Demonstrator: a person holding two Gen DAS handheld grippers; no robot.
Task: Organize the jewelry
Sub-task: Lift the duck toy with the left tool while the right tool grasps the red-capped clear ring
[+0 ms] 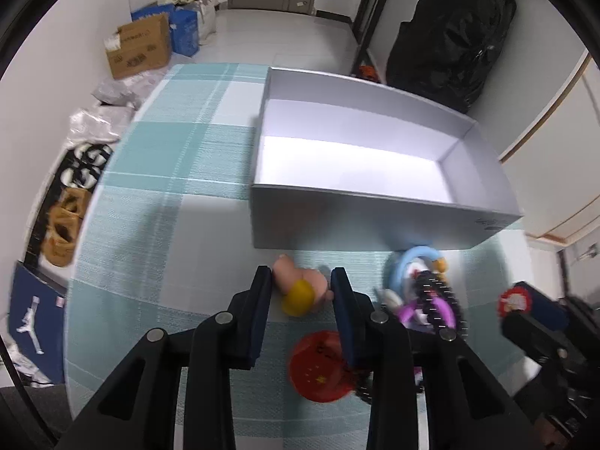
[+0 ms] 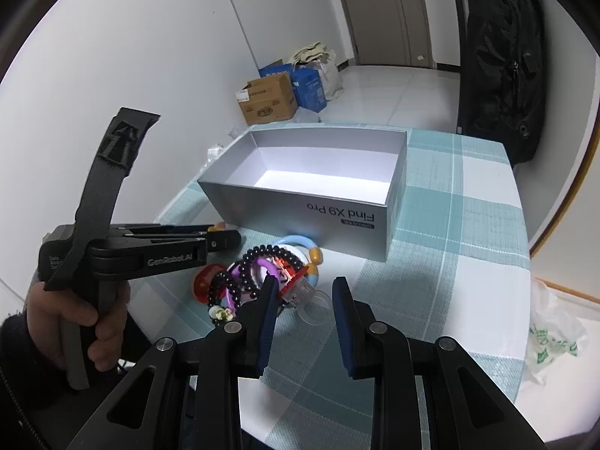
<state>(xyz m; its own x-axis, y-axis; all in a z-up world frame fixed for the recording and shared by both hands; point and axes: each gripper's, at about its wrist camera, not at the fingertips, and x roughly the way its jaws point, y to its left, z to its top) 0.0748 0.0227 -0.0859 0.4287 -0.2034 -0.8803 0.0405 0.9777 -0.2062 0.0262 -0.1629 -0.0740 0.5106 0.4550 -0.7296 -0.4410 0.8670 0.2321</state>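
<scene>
The left gripper [image 1: 300, 281] pinches one pink-and-yellow trinket [image 1: 300, 292] on the table [image 1: 168, 187] before one white box [image 1: 375, 217] — the right gripper [image 2: 305, 288], half spread, holds nothing beside one tangled jewelry heap [image 2: 258, 273].

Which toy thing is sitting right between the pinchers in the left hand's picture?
The little pink figure with the yellow cap. It lies between the left gripper fingers, while the red disc, black beads and blue ring lie off to the side.
</scene>
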